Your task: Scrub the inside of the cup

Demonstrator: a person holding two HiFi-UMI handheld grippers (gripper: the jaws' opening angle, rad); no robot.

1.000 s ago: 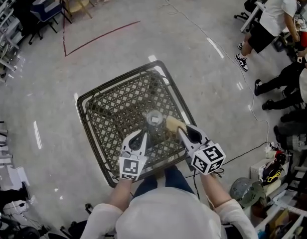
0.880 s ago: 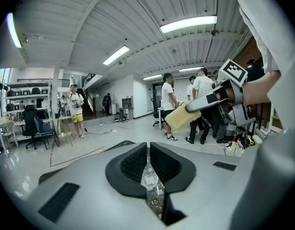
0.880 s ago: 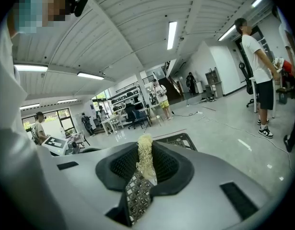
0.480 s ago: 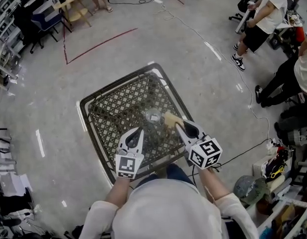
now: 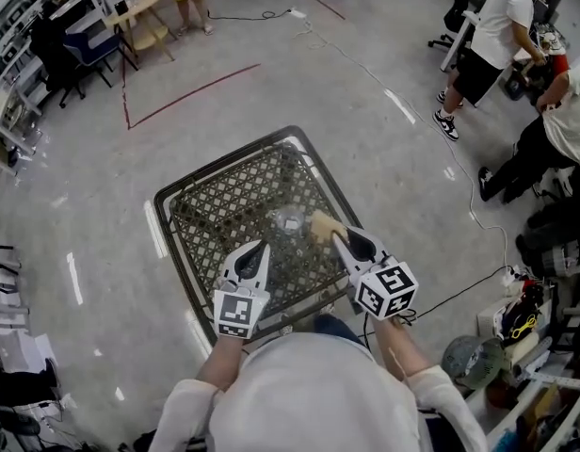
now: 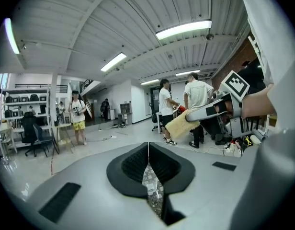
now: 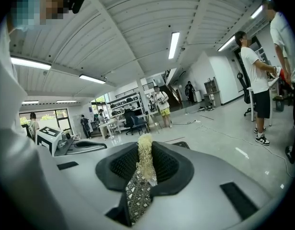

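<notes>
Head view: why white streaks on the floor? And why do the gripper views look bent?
Head view: streaks are lamp glare on glossy floor. Left gripper view: wide lens bows the ceiling lights. Right gripper view: same bowing, dark corners.

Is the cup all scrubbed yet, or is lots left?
Done: the right gripper has the yellow sponge clamped. In hand: the sponge hangs beside the clear cup on the mesh table, not inside it. The left gripper is shut on nothing. Left, it seems: hold the cup and scrub its inside.
</notes>
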